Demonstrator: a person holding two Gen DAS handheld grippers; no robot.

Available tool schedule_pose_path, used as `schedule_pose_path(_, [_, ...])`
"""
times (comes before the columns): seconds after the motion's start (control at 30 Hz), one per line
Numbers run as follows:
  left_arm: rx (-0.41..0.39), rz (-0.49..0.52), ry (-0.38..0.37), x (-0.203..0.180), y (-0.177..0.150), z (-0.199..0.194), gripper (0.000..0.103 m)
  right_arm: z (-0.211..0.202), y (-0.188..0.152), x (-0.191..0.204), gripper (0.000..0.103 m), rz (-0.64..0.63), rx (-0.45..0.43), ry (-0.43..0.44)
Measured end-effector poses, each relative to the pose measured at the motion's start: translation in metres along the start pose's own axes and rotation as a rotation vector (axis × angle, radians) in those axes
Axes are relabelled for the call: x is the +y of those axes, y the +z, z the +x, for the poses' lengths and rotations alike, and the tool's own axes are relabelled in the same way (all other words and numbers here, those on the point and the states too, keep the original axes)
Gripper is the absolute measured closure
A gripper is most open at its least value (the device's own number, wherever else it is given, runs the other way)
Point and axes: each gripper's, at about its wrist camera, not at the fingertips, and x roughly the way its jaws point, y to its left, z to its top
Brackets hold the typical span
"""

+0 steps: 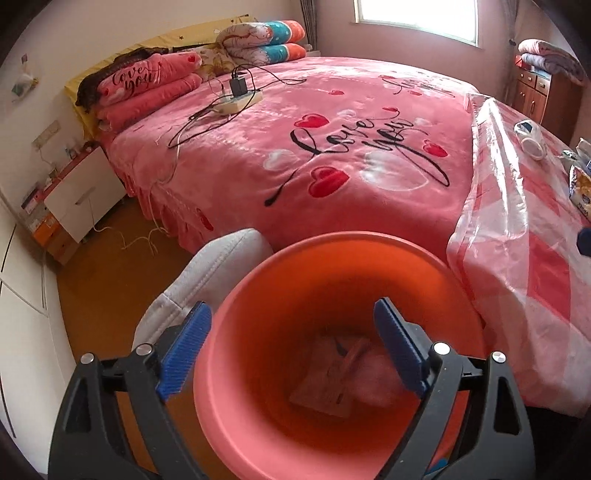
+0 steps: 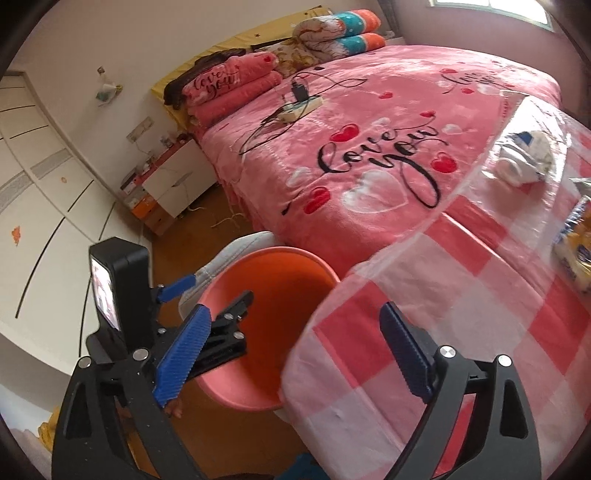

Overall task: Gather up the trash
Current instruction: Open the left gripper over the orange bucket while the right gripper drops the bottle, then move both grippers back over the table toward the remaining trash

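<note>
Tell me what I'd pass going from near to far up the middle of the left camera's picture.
Left gripper → bin with trash inside → bed → power strip → folded quilts → window.

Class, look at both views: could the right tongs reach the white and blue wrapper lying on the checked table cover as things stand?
Probably yes. The right tongs are open and empty, and the white and blue wrapper lies uncovered on the checked table cover ahead, with nothing between.
</note>
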Motion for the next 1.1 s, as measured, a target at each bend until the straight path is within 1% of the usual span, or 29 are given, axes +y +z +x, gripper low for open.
schedule_pose_path(0.07, [-0.012,-0.002,-0.006,-0.002,0.003,-0.004,0.013,-0.006,-0.005,-0.004,0.011,0.001,-0.012,-0.029])
schedule_pose_path(0.33, [-0.03,0.029,0.001,-0.018,0.01,-0.011,0.013,-0.022,-0.021,-0.014,0.011,-0.013,-0.048,-0.089])
schedule_pose_path(0.5, [-0.028,0.042,-0.003,-0.026,0.011,-0.014,0.013,-0.025,-0.027,-0.014,0.009,-0.025,-0.045,-0.096])
schedule_pose_path(0.6, [-0.033,0.057,-0.006,-0.032,0.011,-0.017,0.013,-0.027,-0.029,-0.015,0.008,-0.018,-0.047,-0.084])
schedule_pose_path(0.9, [-0.047,0.077,-0.007,-0.042,0.016,-0.028,0.013,-0.046,-0.031,-0.024,0.008,0.017,-0.09,-0.083])
schedule_pose_path(1.1, [-0.061,0.105,-0.002,-0.055,0.02,-0.038,0.013,-0.057,-0.037,-0.032,0.008,0.026,-0.125,-0.111])
